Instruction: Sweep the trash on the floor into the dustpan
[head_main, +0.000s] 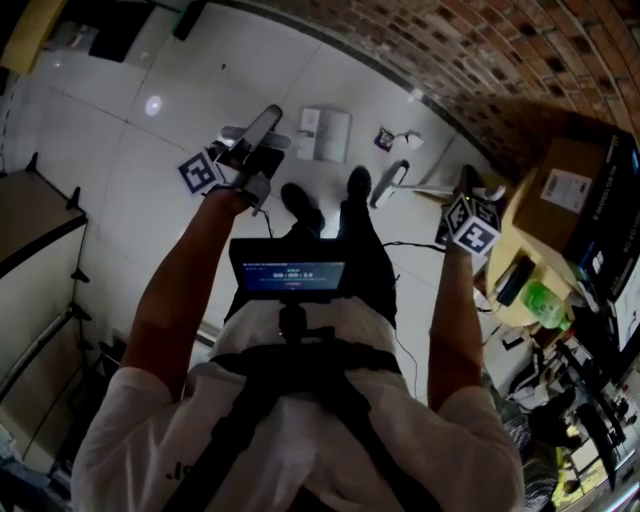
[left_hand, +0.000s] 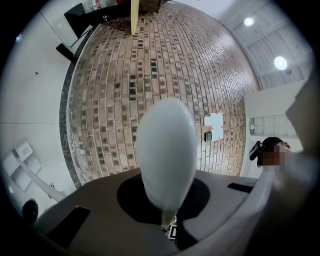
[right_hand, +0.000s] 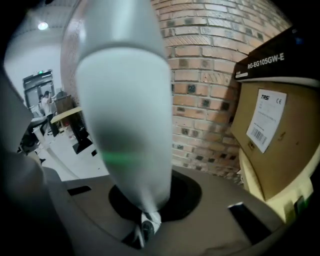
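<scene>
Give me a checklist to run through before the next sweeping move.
1. Left gripper grip: ok, jaws closed on a pale handle.
2. Right gripper grip: ok, jaws closed on a green-banded handle.
3. Trash located: ok, a dark scrap lies on the floor near the brick wall.
4. Dustpan set beside the trash: cannot tell. A flat white item lies left of the scrap in the head view, but it is unclear what it is.
5. Feet clear of the scrap: ok, the left shoe and right shoe stand apart from it.
</scene>
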